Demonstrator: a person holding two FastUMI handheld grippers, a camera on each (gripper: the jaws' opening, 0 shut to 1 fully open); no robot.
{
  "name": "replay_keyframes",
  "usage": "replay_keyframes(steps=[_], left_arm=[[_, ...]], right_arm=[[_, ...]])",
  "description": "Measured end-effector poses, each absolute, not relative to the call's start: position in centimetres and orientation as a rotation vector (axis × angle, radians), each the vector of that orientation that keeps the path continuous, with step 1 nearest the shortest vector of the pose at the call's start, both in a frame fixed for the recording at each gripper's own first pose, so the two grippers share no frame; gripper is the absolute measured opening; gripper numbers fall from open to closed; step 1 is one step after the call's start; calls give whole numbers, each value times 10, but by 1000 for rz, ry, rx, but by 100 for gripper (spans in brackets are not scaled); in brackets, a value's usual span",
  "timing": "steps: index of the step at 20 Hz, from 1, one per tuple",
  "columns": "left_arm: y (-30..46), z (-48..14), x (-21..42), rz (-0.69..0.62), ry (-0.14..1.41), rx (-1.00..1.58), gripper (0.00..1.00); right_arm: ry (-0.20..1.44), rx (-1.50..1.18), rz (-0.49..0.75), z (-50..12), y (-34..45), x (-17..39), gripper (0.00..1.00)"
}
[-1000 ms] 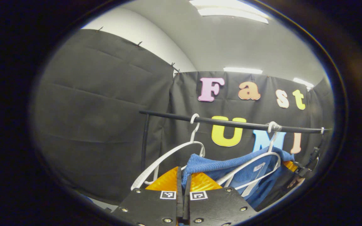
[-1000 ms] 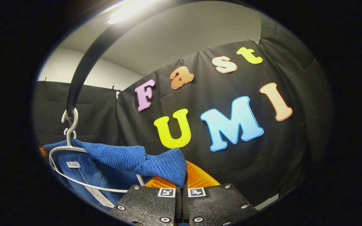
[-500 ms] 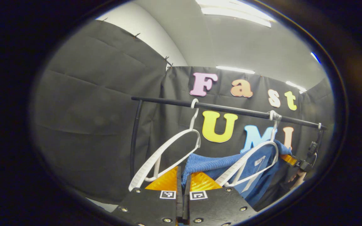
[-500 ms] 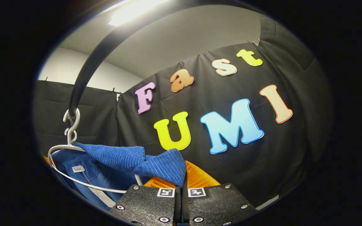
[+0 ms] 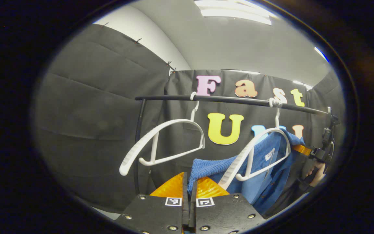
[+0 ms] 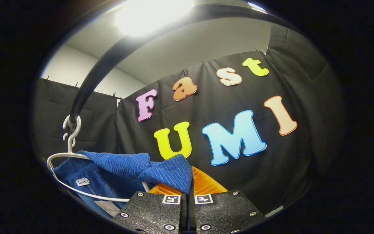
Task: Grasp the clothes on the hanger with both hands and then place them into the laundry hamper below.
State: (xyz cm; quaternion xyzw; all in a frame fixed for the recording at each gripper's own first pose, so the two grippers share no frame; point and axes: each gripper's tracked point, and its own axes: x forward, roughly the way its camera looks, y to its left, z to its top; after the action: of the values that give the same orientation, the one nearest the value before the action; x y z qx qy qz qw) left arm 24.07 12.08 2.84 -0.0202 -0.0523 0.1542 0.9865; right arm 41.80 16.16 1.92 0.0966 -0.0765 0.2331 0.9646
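Observation:
A blue ribbed garment hangs over a white hanger on the black rail. My left gripper is shut on a fold of its left shoulder, which is off the hanger's bare left arm. Far right in the left gripper view, my right gripper, held by a hand, pinches the other shoulder. In the right gripper view, my right gripper is shut on the blue garment, which still drapes over the white hanger under the rail.
An empty white hanger hangs tilted on the rail to the left of the garment. The rail's upright post stands at the left. Black cloth walls close in behind and on both sides.
Both grippers have sunk a little; the rail sits higher in the left gripper view. The garment's left shoulder has slid off the hanger, whose left arm is now bare. Both hangers have swung.

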Motion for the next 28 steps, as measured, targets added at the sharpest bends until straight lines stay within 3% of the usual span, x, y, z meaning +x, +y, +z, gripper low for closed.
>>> replay_keyframes(steps=[5,6,10,20,21,22,28], left_arm=[[108,1,237,326,-93,-132,1],[102,-4,237,329,-88,-136,5],[82,-11,246,315,-82,-146,1],[43,-19,271,213,-45,-225,1],[37,-23,279,199,-35,-252,5],[31,-23,289,187,-32,-267,1],[-11,-7,319,99,-45,-204,1]], right_arm=[[-153,161,462,9,159,413,2],[-147,163,455,7,156,411,2],[-134,172,408,3,142,412,2],[-101,108,327,-21,118,405,2],[-98,96,320,-22,117,404,2],[-102,86,316,-21,117,404,2],[-130,91,270,-1,94,405,2]])
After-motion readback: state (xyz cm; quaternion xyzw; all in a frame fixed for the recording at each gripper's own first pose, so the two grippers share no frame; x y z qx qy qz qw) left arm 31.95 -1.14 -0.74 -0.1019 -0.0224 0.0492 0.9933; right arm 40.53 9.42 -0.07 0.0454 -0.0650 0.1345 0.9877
